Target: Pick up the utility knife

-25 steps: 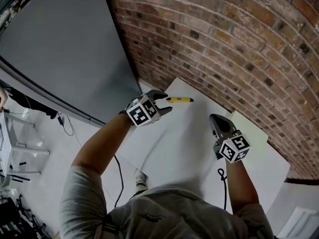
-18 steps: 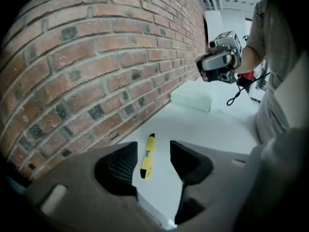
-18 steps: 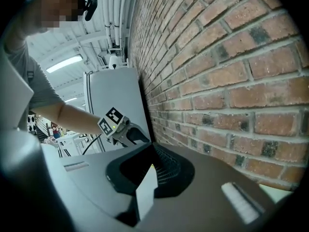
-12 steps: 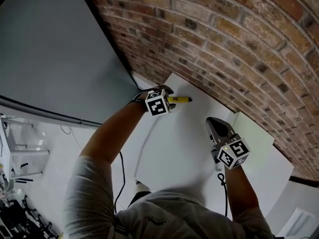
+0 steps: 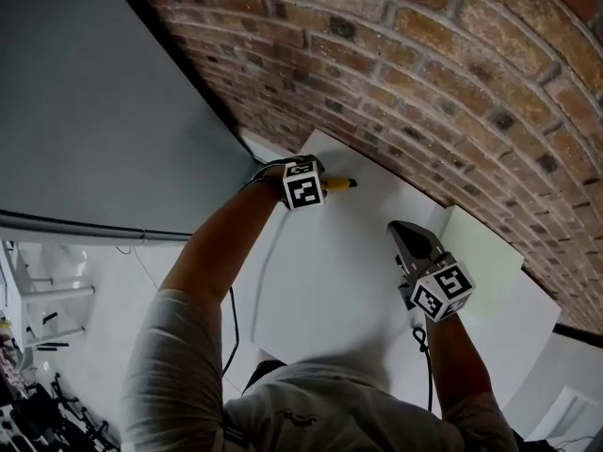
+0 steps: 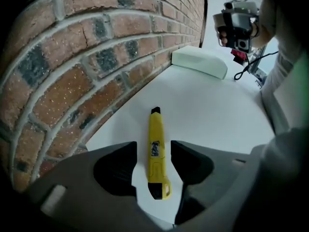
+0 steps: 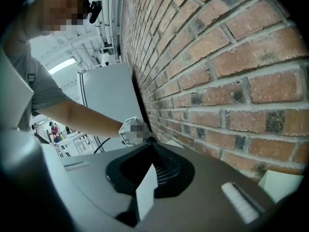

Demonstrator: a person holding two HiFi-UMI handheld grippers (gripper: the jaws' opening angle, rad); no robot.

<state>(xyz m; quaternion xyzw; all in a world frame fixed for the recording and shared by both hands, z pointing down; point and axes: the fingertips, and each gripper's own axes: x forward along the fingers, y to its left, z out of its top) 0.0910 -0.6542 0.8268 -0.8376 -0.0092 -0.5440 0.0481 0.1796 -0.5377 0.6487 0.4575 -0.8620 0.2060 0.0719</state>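
Note:
A yellow utility knife (image 6: 155, 144) with black ends lies flat on the white table (image 5: 330, 281), close to the brick wall. My left gripper (image 6: 153, 153) points steeply down over it, open, one jaw on each side of the handle and neither pad touching it. In the head view the left gripper (image 5: 318, 179) covers most of the knife (image 5: 341, 184), whose far end sticks out to the right. My right gripper (image 5: 403, 229) hovers over the table's middle right, its jaws shut with nothing in them; in its own view the right gripper (image 7: 150, 143) aims toward the left hand.
A brick wall (image 5: 452, 92) runs along the table's far edge. A pale flat box (image 5: 480, 252) lies by the wall to the right, the same box (image 6: 200, 62) beyond the knife. A grey panel (image 5: 94, 92) stands left of the table. Cables hang at the near edge.
My left gripper has dropped and tipped down from beside the knife to straddle it. The right gripper has sunk slightly and stays shut.

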